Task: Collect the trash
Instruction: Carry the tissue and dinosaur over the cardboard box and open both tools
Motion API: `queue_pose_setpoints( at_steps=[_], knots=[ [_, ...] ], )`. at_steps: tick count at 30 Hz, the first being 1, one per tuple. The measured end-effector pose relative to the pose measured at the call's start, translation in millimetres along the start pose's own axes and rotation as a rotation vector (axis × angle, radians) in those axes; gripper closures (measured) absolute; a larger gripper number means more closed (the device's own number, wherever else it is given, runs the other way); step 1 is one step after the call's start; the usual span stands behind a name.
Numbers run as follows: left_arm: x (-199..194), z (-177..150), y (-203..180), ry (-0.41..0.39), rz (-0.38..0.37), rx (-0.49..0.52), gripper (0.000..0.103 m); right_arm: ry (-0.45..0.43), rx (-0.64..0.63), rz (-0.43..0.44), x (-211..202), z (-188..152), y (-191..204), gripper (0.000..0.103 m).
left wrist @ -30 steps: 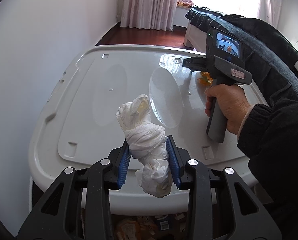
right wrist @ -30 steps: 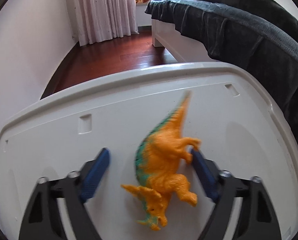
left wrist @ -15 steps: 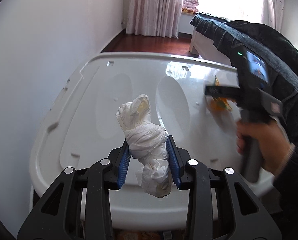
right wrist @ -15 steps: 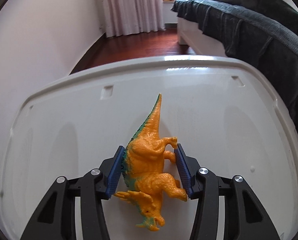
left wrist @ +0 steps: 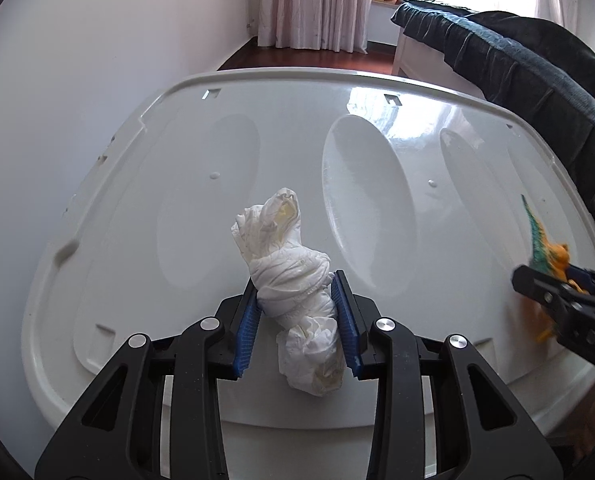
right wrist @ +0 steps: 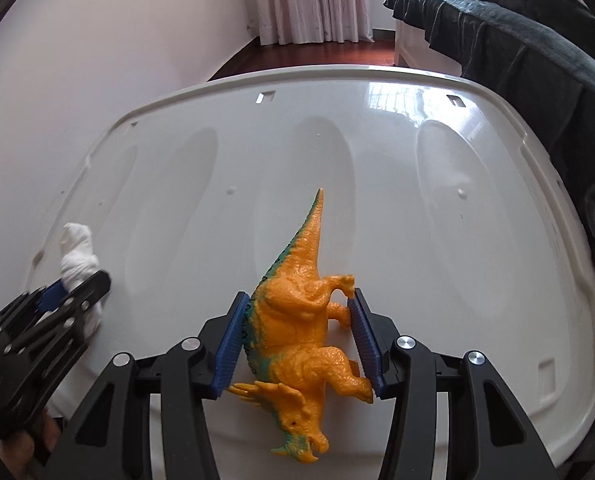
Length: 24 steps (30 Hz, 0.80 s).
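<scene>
My left gripper (left wrist: 297, 320) is shut on a crumpled white tissue wad (left wrist: 293, 280), held above the white plastic lid (left wrist: 201, 184). The wad sticks out past the blue pads toward the lid. My right gripper (right wrist: 299, 330) is shut on an orange and green toy dinosaur (right wrist: 297, 308), tail pointing away, head hanging near the camera. In the left wrist view the right gripper (left wrist: 557, 280) with the dinosaur (left wrist: 545, 248) shows at the right edge. In the right wrist view the left gripper (right wrist: 67, 288) and the tissue wad (right wrist: 77, 256) show at the left edge.
The lid (right wrist: 437, 220) has several shallow oval hollows and sits beside a white wall (left wrist: 97, 60). A bed with a dark blanket (left wrist: 517, 64) runs along the right. Curtains (left wrist: 313, 4) and wooden floor lie beyond. A hand (right wrist: 21, 448) holds the left gripper's handle.
The right gripper closed on the dinosaur and carried it toward the lid's near right side. The left gripper with the tissue moved lower and forward over the lid.
</scene>
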<state>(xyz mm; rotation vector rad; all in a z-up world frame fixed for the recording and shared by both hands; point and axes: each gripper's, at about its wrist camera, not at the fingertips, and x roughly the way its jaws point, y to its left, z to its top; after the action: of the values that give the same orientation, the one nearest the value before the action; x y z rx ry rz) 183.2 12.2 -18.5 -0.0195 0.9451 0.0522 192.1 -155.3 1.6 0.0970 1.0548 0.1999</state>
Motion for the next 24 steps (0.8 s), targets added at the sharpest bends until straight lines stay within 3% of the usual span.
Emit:
queue_pose_setpoints(
  at_steps=[8,13,19,24],
  knots=[
    [-47,-13,-8,-0.066,0.032,0.106,0.069,-0.127,-0.093,0.076,-62,-28,27,0.053],
    [-74,-32,-2,-0.088,0.014,0.107,0.069,-0.182,-0.133,0.093,-93,-56,39,0.053],
    [-105,-74,11,-0.064,-0.010,0.094,0.069,-0.219,-0.142,0.151,-129,-110,47,0.053],
    [-135,-120,16,-0.006,-0.053,0.076,0.068,-0.185,-0.076,0.191,-146,-158,33,0.053]
  ],
)
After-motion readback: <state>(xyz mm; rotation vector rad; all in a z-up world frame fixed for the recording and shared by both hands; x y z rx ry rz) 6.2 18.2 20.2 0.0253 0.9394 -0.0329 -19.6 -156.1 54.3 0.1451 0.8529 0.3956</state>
